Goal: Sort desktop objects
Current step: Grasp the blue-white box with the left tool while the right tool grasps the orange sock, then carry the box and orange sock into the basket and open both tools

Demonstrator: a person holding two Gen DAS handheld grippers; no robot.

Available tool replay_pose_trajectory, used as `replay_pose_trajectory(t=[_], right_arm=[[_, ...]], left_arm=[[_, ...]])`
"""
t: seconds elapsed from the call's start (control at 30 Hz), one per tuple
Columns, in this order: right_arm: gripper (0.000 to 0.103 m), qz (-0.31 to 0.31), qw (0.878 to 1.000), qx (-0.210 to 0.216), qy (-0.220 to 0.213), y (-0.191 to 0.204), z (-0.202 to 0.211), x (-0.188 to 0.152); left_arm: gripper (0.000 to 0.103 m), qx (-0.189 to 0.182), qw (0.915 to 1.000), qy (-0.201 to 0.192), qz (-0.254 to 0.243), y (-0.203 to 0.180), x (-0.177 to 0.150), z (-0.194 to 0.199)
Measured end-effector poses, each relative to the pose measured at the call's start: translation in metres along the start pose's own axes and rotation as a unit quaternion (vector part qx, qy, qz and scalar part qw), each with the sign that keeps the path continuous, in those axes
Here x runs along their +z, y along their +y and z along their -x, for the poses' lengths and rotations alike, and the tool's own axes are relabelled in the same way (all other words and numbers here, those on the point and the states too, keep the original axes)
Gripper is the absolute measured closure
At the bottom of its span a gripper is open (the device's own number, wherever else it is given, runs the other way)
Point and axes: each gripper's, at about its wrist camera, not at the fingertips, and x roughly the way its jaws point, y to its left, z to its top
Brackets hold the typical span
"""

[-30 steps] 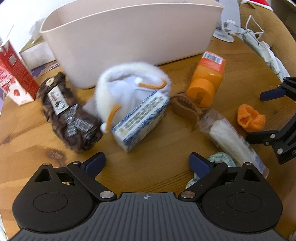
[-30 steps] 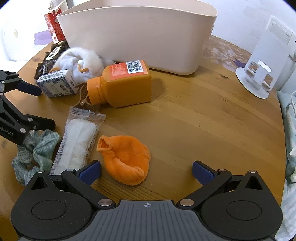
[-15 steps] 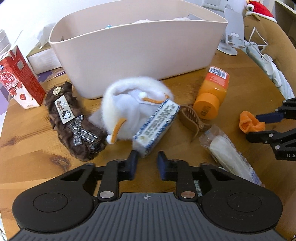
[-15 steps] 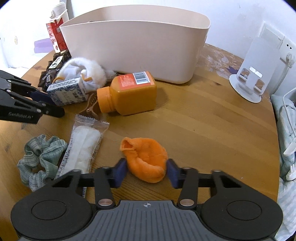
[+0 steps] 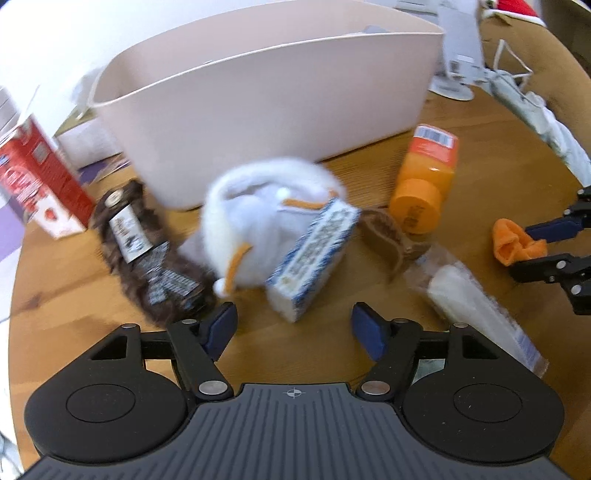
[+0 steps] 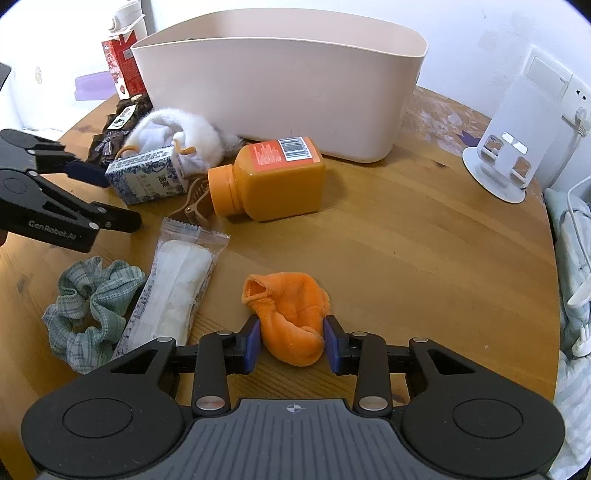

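The orange sock (image 6: 291, 317) lies low in the middle of the right wrist frame on the round wooden counter (image 6: 424, 251), and the right claw (image 6: 291, 341) is pinched narrow on it, both blue pads pressing its sides. The left claw (image 5: 295, 328) has just been opening and stands fairly wide with nothing between its pads, just short of the blue-and-white carton (image 5: 314, 258), which leans against a fluffy white plush item (image 5: 258, 206). Left of centre in the right wrist frame lie a clear sealed packet (image 6: 177, 291) and a green checked scrunchie (image 6: 88, 306); above them an orange bottle (image 6: 273, 181) lies on its side beside a brown hair clip (image 6: 192, 206). A large beige bin (image 6: 280, 88) fills the upper middle, with a red carton (image 6: 122, 66) at its left and a brown bow-trimmed fabric piece (image 5: 147, 251) nearby. A white stand (image 6: 513, 147) sits at the counter's right edge before a white wall (image 6: 480, 33) with a socket plate.
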Motion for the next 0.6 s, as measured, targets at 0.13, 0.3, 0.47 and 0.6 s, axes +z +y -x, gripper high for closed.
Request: replay_pose_trajectory(t=[0.13, 0.3, 0.47, 0.6], right_arm=[[0.076, 0.003, 1.0, 0.0, 0.0, 0.001, 0.002, -0.002], [0.088, -0.008, 1.0, 0.02, 0.005, 0.0, 0.005, -0.004], [0.089, -0.025, 0.999, 0.02, -0.005, -0.006, 0.015, -0.003], [0.089, -0.024, 0.999, 0.014, -0.026, -0.012, 0.029, 0.005]], left_arm=[[0.061, -0.025, 0.9996, -0.003, 0.01, -0.007, 0.008, -0.004], [0.083, -0.039, 0.9992, 0.0, 0.01, -0.009, 0.013, -0.003], [0.083, -0.033, 0.9992, -0.015, 0.017, -0.006, 0.01, 0.01], [0.083, -0.042, 0.9984, -0.03, 0.023, -0.002, 0.01, 0.027]])
